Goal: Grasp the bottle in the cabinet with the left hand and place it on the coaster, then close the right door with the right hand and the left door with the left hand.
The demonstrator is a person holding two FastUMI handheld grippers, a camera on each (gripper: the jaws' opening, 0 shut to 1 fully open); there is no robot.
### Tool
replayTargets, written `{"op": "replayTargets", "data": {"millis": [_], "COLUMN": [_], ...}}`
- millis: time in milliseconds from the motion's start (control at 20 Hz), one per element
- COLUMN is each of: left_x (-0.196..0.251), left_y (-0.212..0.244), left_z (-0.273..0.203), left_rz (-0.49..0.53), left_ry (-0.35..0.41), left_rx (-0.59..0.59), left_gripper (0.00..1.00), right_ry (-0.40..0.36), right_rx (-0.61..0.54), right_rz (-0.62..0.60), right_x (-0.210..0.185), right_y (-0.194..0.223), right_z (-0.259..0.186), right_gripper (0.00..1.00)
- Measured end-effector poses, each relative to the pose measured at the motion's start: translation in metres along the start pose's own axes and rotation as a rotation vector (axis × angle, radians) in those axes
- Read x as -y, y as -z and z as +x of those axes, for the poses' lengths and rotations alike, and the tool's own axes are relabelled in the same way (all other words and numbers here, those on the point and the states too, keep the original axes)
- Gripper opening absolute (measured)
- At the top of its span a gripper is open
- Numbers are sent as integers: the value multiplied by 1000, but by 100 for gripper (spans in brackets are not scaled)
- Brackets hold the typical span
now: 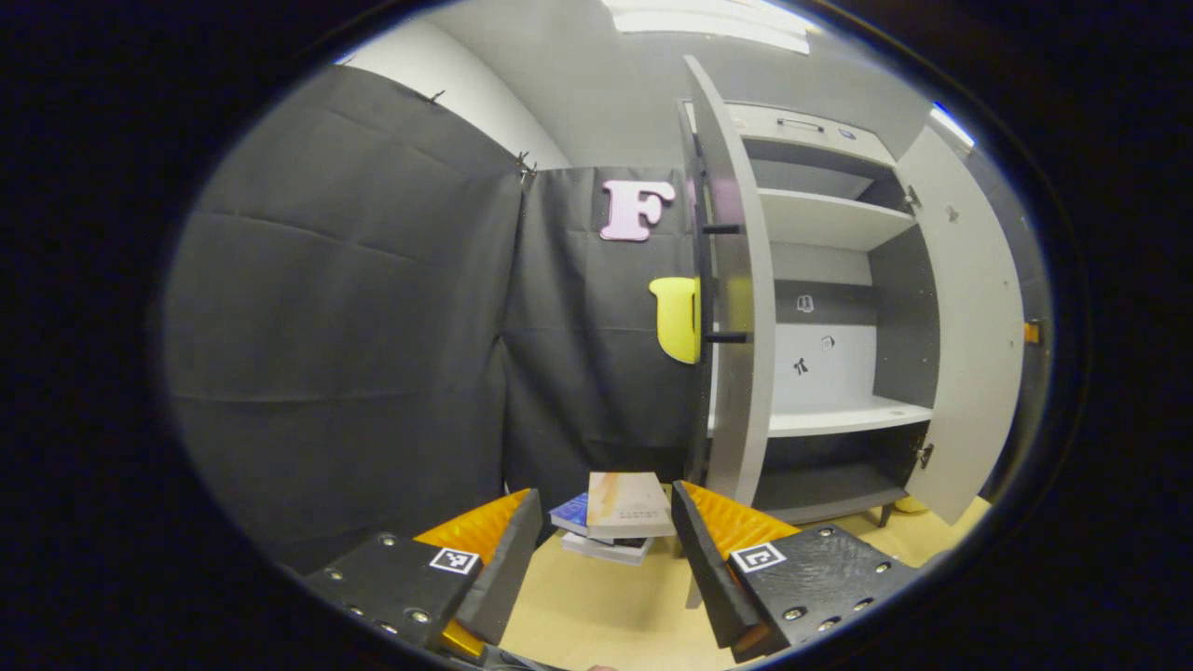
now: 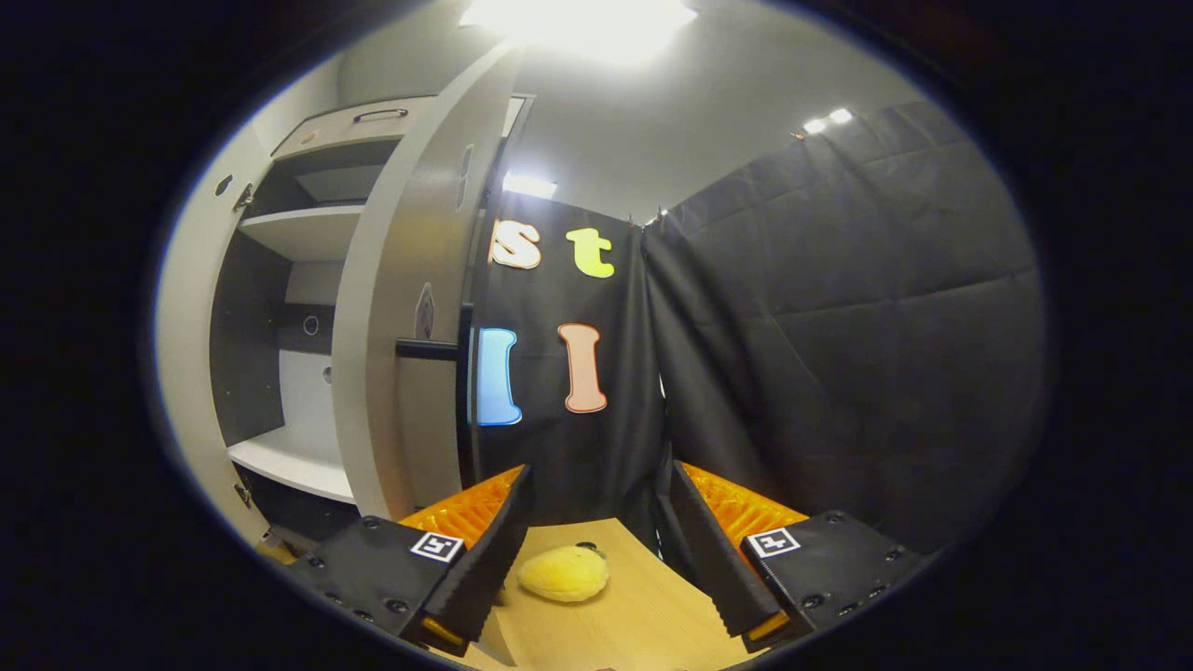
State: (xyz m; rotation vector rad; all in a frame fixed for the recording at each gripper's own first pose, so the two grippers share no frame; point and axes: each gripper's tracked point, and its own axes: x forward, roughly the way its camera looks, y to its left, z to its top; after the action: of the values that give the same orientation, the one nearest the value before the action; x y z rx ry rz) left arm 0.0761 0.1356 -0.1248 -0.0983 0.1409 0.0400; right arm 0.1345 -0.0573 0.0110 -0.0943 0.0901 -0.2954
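Grey-white cabinet stands with both doors swung wide, its visible shelves bare; neither the bottle nor the coaster can be made out. Left gripper hangs wide open and empty over a stack of books. Right gripper, equally spread and empty, faces a yellow plush toy, likely waiting near the right door.

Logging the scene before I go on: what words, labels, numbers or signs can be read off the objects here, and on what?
On the top book of the stack: a line of cover print, too blurred to read.
On the cabinet back panel: small stickers, too small to read.
On the left gripper and right gripper: square coded tags, no words.
Nothing is legible.
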Motion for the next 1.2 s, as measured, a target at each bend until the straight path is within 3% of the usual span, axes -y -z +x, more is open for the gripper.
{"op": "replayTargets", "data": {"millis": [150,200,250,300,700,1200], "left_x": [0,0,2,1,-13,-31], "left_y": [6,7,9,10,13,20], "left_z": [13,16,20,23,34,15], "left_rz": [-3,-2,1,3,-2,14], "left_ry": [17,24,30,33,39,16], "left_rx": [-12,-12,-13,-13,-21,-33], "left_gripper": [89,82,82,89,89,89], "right_ry": [0,-4,-9,-16,-116,-248], "right_rx": [4,4,4,4,32,0], "right_rz": [3,1,-1,-2,19,63], "right_x": [-11,-15,-20,-25,-89,-166], "right_y": [-1,-1,-2,-3,-7,-2], "right_z": [-5,-7,-9,-11,-24,-14], "right_gripper": [95,95,95,95,95,95]}}
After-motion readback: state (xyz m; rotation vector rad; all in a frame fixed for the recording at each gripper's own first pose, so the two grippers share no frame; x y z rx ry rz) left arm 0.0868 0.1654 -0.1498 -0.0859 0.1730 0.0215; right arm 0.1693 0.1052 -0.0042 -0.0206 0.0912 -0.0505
